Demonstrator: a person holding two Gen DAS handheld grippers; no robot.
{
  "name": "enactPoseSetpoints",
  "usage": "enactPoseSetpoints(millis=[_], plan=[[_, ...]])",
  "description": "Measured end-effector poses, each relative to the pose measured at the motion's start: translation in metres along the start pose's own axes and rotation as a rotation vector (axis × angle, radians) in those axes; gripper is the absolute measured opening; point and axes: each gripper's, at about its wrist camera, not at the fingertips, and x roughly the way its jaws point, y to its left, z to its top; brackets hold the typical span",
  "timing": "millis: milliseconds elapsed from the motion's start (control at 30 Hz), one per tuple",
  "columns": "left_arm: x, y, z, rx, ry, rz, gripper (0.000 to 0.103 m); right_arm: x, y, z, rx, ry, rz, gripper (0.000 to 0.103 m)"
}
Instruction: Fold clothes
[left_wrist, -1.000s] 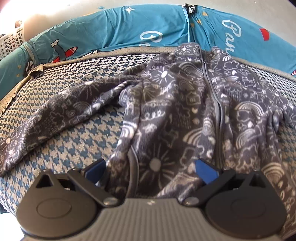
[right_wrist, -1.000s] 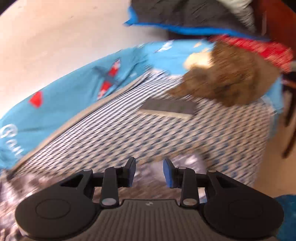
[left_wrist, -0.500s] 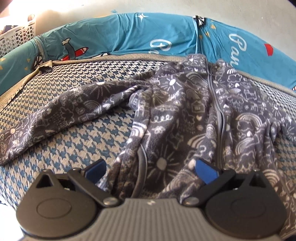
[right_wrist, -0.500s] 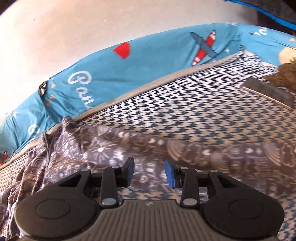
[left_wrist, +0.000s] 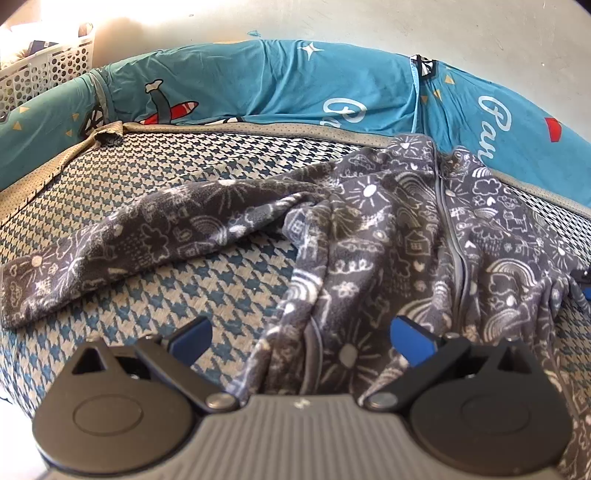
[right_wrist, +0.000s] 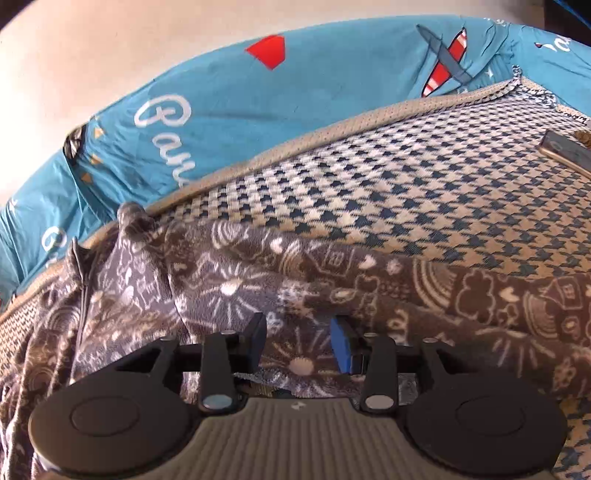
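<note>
A grey fleece zip garment (left_wrist: 399, 236) with white doodle prints lies spread on the houndstooth mat (left_wrist: 192, 173), collar toward the teal cushion. One sleeve (left_wrist: 122, 251) stretches left; the other sleeve (right_wrist: 461, 295) stretches right. My left gripper (left_wrist: 301, 332) is open wide over the garment's lower body, with crumpled fabric lying between its fingers but not pinched. My right gripper (right_wrist: 298, 338) hovers just above the right sleeve near the shoulder. Its jaws are opening, and sleeve fabric shows in the gap without the pads pressing on it.
A teal cushion (left_wrist: 258, 85) printed with planes and lettering runs along the far edge of the mat, also seen as the teal cushion (right_wrist: 229, 107). A white perforated basket (left_wrist: 44, 70) stands at the far left. A flat grey object (right_wrist: 565, 147) lies at the far right.
The right gripper has swung from the mat's far end to the garment and dropped onto the right sleeve, its jaws a little wider. The left gripper has shifted slightly left.
</note>
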Motion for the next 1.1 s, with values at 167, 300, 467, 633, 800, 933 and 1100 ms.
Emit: enactPoseSetpoints(millis=[167,300,467,633,800,933,1100], plan=[[0.000,0.015,0.002,-0.043,0.005,0.014,0.103,-0.010,0.021,-0.016,-0.174,0.055,0.005,0.042],[-0.001,0.023,0.003,-0.068,0.010,0.021,0.103,-0.028,0.021,-0.031,-0.170,0.165,0.125,0.042],[-0.006,0.020,0.004,-0.055,0.000,0.034,0.103,-0.068,0.022,-0.057,-0.140,0.164,0.179,0.042],[-0.016,0.018,0.002,-0.034,-0.008,0.017,0.103,-0.104,0.017,-0.077,-0.086,0.112,0.247,0.044],[-0.026,0.023,-0.007,-0.022,-0.002,0.001,0.103,-0.123,0.015,-0.099,-0.086,0.117,0.266,0.047],[-0.035,0.031,-0.014,-0.021,-0.015,0.011,0.103,-0.132,0.011,-0.114,-0.072,0.142,0.299,0.049],[-0.043,0.038,-0.020,-0.036,-0.014,0.016,0.103,-0.135,0.011,-0.130,-0.041,0.187,0.333,0.049]])
